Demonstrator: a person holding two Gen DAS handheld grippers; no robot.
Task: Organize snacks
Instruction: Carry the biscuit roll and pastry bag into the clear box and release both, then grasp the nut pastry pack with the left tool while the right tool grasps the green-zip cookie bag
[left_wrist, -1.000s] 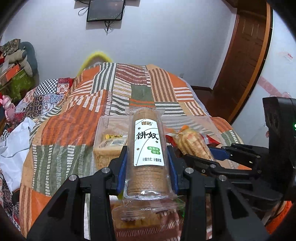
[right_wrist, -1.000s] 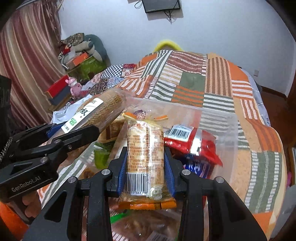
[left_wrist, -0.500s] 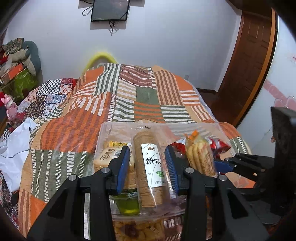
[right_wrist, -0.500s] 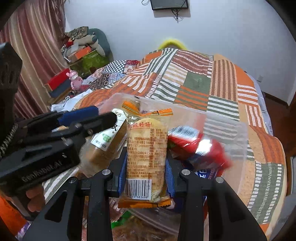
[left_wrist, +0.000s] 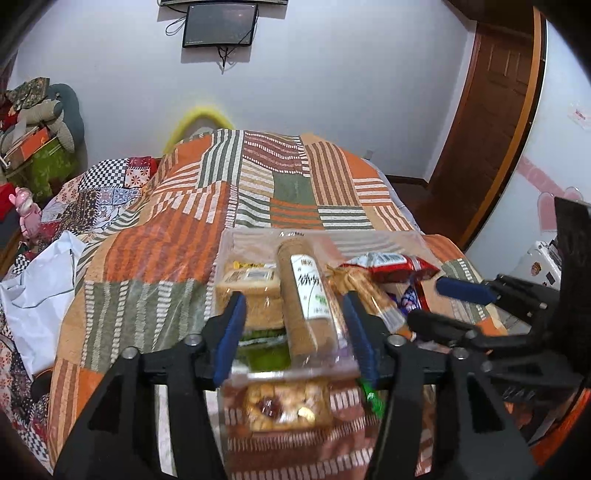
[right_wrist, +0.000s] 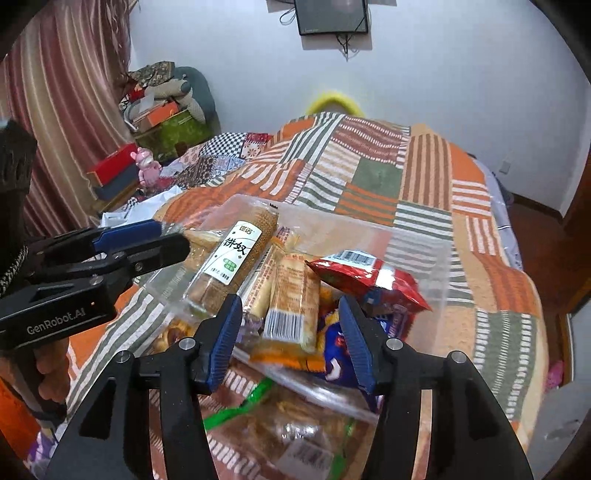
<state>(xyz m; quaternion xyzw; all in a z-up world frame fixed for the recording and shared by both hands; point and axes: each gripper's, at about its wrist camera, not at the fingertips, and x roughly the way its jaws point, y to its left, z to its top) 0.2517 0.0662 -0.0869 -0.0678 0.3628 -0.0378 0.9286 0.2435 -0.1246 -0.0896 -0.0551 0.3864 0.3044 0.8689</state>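
left hand-held gripper (left_wrist: 291, 332): we've just been opening it, biscuit tube (left_wrist: 308, 295) loose between pads, long axis straight ahead | right hand-held gripper (right_wrist: 291, 339): likewise freshly opened, cracker pack (right_wrist: 293, 299) released | both in clear bin (right_wrist: 436, 258) on bed (right_wrist: 424, 177)

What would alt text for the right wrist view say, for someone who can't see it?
The open right gripper hovers over a clear bin of snacks on a patchwork bed, an orange cracker pack lying free below its blue pads. A tall biscuit roll leans beside it, with the left gripper open at left.
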